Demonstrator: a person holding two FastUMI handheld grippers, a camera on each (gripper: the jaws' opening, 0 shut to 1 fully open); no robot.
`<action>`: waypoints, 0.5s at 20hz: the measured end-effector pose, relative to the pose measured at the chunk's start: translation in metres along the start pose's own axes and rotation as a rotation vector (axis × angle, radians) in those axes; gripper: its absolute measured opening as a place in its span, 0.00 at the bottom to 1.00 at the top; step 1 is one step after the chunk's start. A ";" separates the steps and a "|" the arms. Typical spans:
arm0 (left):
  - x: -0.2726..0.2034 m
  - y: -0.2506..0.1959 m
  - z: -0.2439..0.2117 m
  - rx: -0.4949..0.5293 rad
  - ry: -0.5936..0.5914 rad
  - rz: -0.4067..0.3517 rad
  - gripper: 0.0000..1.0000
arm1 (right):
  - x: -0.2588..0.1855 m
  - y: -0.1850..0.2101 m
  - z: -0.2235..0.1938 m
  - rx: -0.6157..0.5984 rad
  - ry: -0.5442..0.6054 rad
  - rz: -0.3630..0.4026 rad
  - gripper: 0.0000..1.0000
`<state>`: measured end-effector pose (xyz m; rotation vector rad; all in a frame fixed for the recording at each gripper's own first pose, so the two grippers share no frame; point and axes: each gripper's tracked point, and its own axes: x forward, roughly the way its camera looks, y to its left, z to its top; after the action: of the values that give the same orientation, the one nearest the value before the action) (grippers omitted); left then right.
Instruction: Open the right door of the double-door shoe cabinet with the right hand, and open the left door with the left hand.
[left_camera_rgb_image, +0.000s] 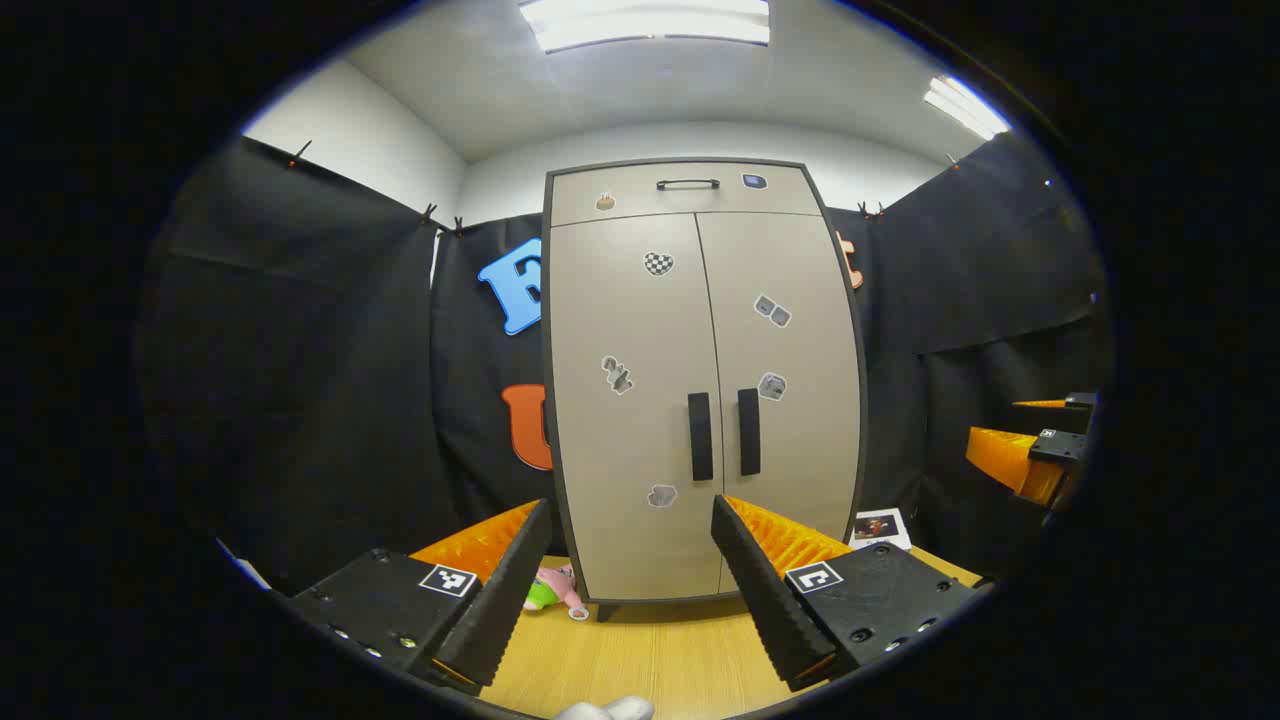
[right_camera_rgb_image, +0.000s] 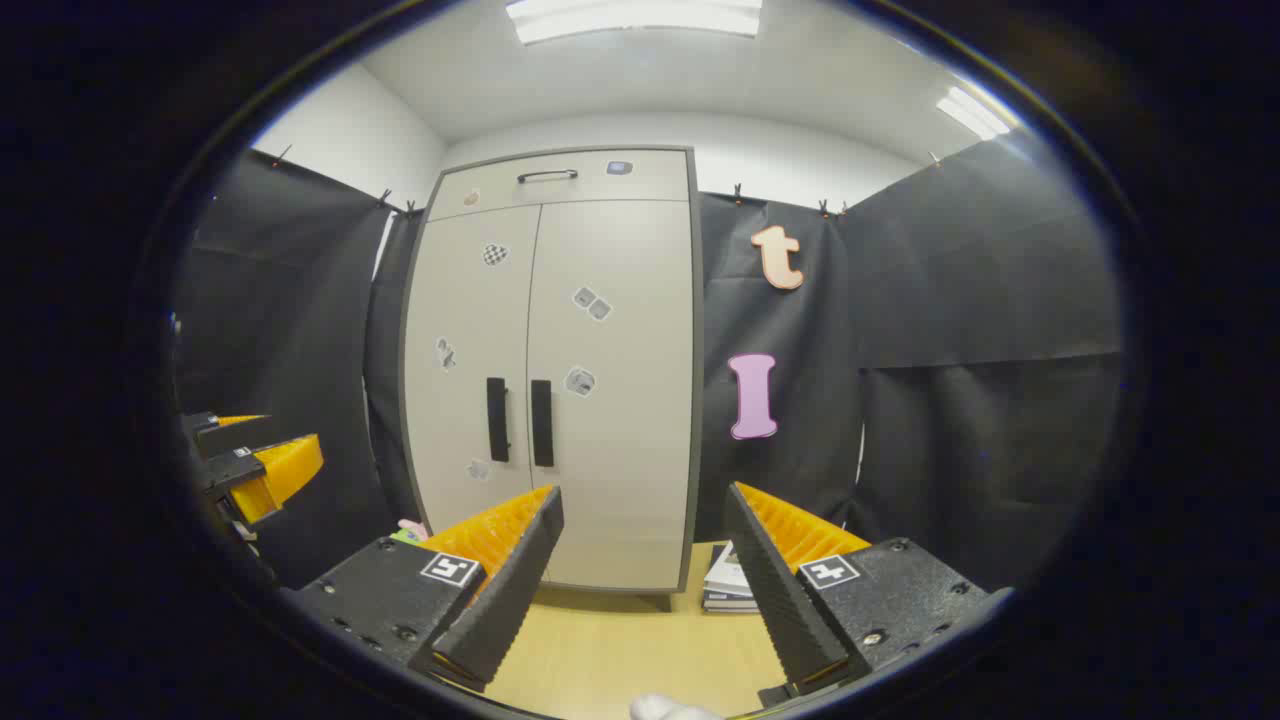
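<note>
The shoe cabinet (left_camera_rgb_image: 705, 380) stands upright on the light wooden table (left_camera_rgb_image: 650, 660), its long axis vertical and its front facing both cameras. Its left door (left_camera_rgb_image: 625, 400) and right door (left_camera_rgb_image: 785, 380) are both closed, meeting at a centre seam. 2 black vertical handles sit just beside that seam: the left handle (left_camera_rgb_image: 700, 436) and the right handle (left_camera_rgb_image: 748, 431). A drawer (left_camera_rgb_image: 685, 192) with a horizontal black pull runs across the top. Small stickers dot the doors; no writing on them can be read.

The left gripper (left_camera_rgb_image: 630, 580) hangs in front of the cabinet, well apart from it, jaws spread and empty. The right gripper (right_camera_rgb_image: 645, 570) is likewise spread wide, holding nothing, aimed at the cabinet's right edge. A stack of booklets (right_camera_rgb_image: 728, 582) lies beside the cabinet's right foot, and a small pink toy (left_camera_rgb_image: 555, 588) lies at its left foot.
</note>
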<state>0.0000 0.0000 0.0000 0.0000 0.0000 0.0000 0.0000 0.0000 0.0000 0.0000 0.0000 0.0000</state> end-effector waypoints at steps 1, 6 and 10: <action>0.000 0.001 0.000 0.000 -0.001 0.002 0.96 | -0.001 0.001 0.000 -0.001 0.000 0.001 1.00; -0.001 0.002 0.004 -0.010 -0.009 -0.007 0.96 | -0.002 0.001 0.001 -0.007 -0.004 -0.003 1.00; -0.003 0.002 0.006 -0.002 -0.017 -0.014 0.96 | -0.004 0.003 0.000 -0.006 -0.001 -0.006 1.00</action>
<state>-0.0032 0.0021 0.0064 -0.0017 -0.0165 -0.0136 -0.0041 0.0028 0.0004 -0.0055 -0.0011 -0.0057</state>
